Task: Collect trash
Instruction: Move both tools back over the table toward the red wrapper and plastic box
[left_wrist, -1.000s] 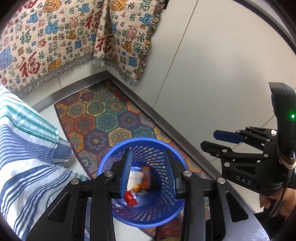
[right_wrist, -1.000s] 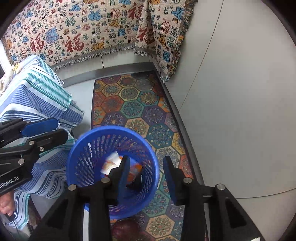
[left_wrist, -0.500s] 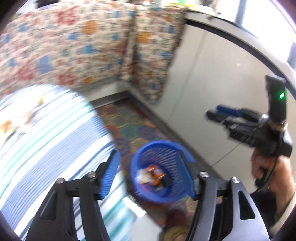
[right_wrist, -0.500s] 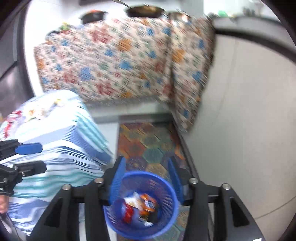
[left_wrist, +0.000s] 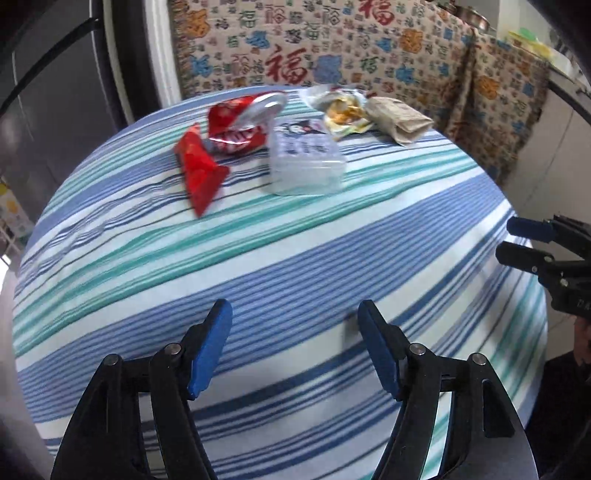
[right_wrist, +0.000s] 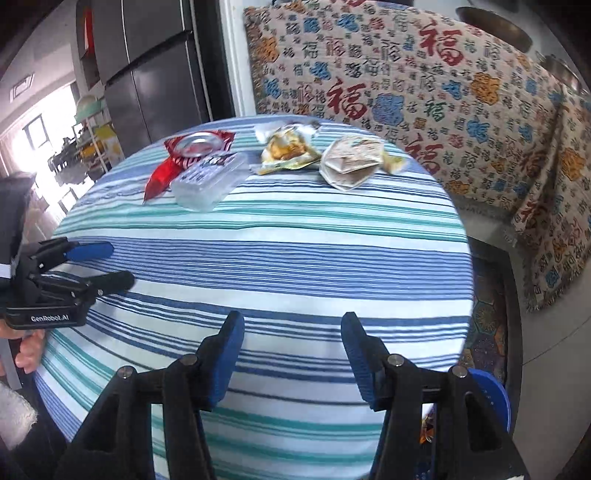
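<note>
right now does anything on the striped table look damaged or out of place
Yes: a crushed red drink can, a torn red foil wrapper, an empty clear plastic tray and crumpled yellow and brown paper wrappers litter the far side of the blue-striped tablecloth.

"GenRobot.AI" on the left claw (right_wrist: 110, 266); "福" (red, repeated) on the hanging cloth (right_wrist: 424, 92)

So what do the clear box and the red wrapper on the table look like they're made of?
Clear box: probably thin rigid plastic, glossy and see-through, the stripes showing faintly through it. Red wrapper: likely crinkly plastic film, shiny and creased, folded to a point.
</note>
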